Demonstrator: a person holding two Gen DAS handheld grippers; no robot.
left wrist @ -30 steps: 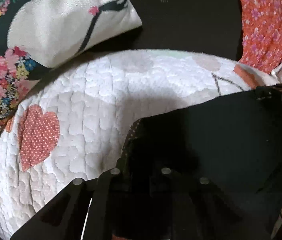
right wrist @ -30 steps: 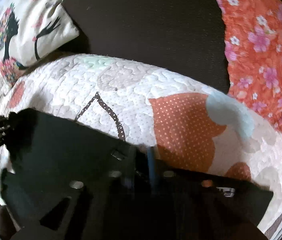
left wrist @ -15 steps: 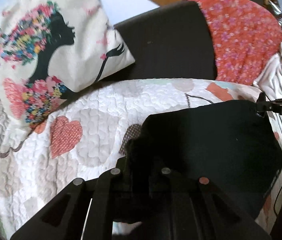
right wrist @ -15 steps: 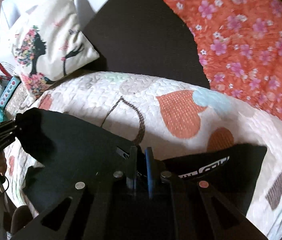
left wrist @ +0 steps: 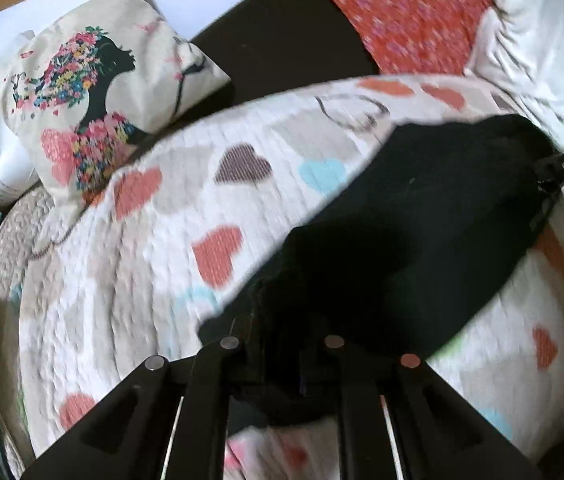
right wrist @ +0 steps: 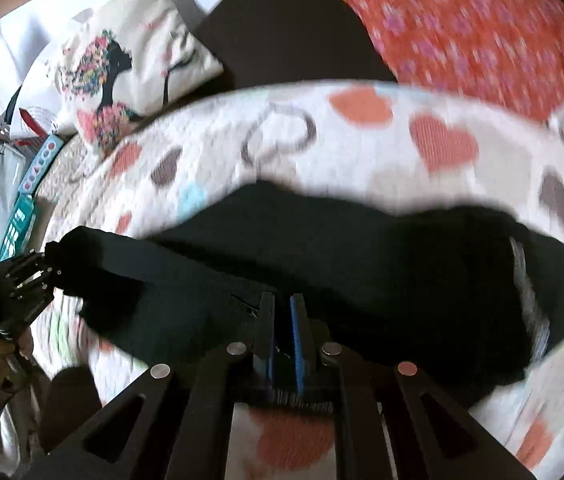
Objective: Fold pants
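Covering the bed is a white quilted bedspread [left wrist: 130,280] with a puckered, stitched surface and printed hearts in coral, brown and pale blue. Behind it rises a flat dark headboard [left wrist: 282,36], draped on one side with an orange-red cloth [right wrist: 473,28] strewn with small pink flowers. A cream cushion [left wrist: 98,92] with the black profile of a woman crowned in bright flowers leans against the headboard. The black pants [right wrist: 361,264] are soft, matte and limp; they lie across the quilt as a long dark band, with a strip of pale lettering near one end, though that end is blurred. The left hand-held gripper [right wrist: 30,280] clamps one raised corner of the pants, its black fingers pressed together on the cloth; in its own view the fabric bunches directly over the fingertips and hides them. The right hand-held gripper [right wrist: 283,320] pinches the near edge of the pants between its blue-faced pads [right wrist: 295,336], which stand nearly closed with fabric between them. In the left wrist view the right hand-held gripper's tip [left wrist: 553,166] holds the far corner of the dark cloth, so the pants stretch between the two.
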